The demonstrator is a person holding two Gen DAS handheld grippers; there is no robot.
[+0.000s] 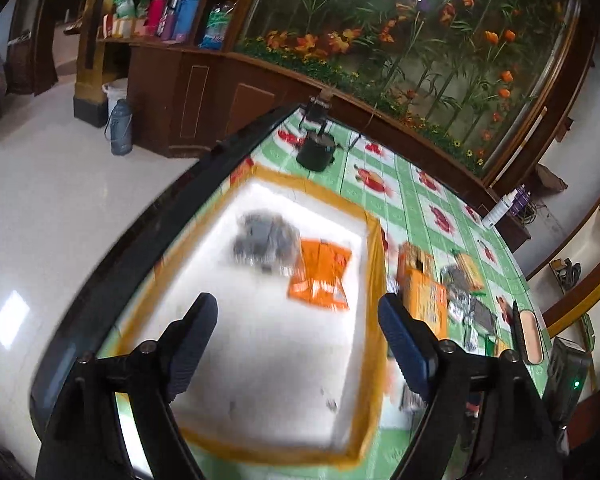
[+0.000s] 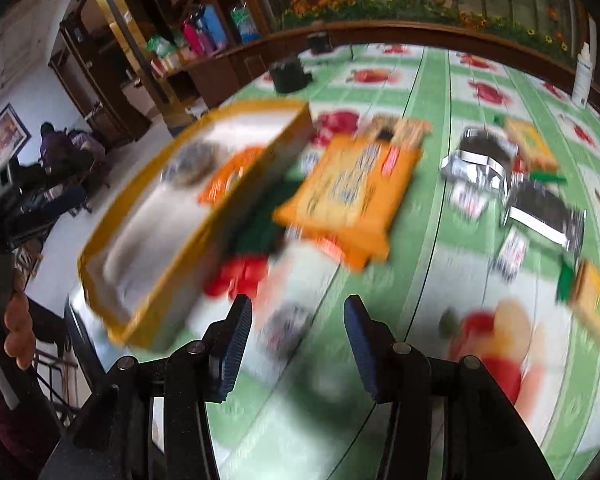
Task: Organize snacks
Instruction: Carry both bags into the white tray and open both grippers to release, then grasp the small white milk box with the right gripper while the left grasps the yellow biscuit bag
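Note:
A yellow-rimmed white box (image 1: 374, 280) lies on the table; it also shows at left in the right wrist view (image 2: 236, 196). Inside it lie a grey packet (image 1: 266, 242) and an orange packet (image 1: 320, 276). My left gripper (image 1: 298, 340) is open and empty above the box. Right of the box lie a large orange snack bag (image 2: 352, 192), silver packets (image 2: 480, 164) and small yellow packets (image 2: 530, 144). My right gripper (image 2: 298, 344) is open and empty above the tablecloth, in front of the orange bag. Both views are motion-blurred.
The green fruit-print tablecloth (image 2: 432, 92) covers the table. A black pot (image 1: 316, 150) stands at the far end. A white spray bottle (image 2: 582, 80) stands at the far right edge. A wooden cabinet with a flower mural lies behind. The table's left edge drops to floor.

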